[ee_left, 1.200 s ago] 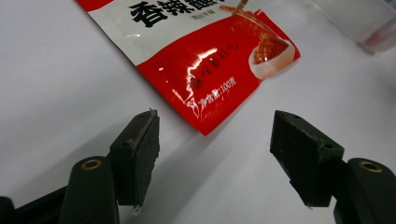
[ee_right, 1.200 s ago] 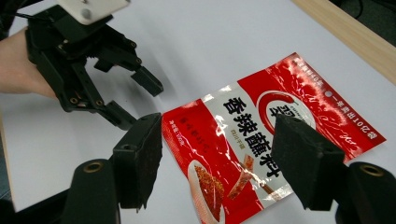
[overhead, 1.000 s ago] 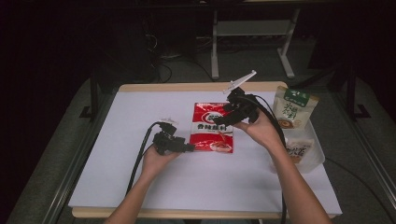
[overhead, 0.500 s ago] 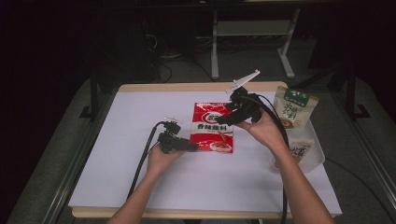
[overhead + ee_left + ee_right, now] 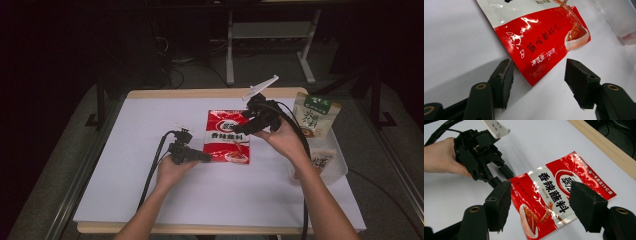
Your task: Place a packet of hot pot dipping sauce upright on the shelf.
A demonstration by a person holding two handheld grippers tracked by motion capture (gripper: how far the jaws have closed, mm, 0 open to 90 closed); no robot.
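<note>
From above, the red sachet (image 5: 228,137) lies flat mid-bench, the left tool (image 5: 204,157) at its near-left corner, closer in than a second ago. The left gripper view shows its jaws, just narrowed, spread astride that corner (image 5: 534,75), untouched. In the right gripper view, the right tool (image 5: 540,206) hovers spread above.

"香辣蘸料", "100克" on red pouch (image 5: 554,195)

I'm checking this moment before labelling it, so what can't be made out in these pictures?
- Red packet: its top is cut off by the upper edge of the left gripper view.
- Clear tub: the person's right forearm hides part of it in the high view; its contents are too small to tell.
- Green-topped pouch: its print is too small to read in the high view.
</note>
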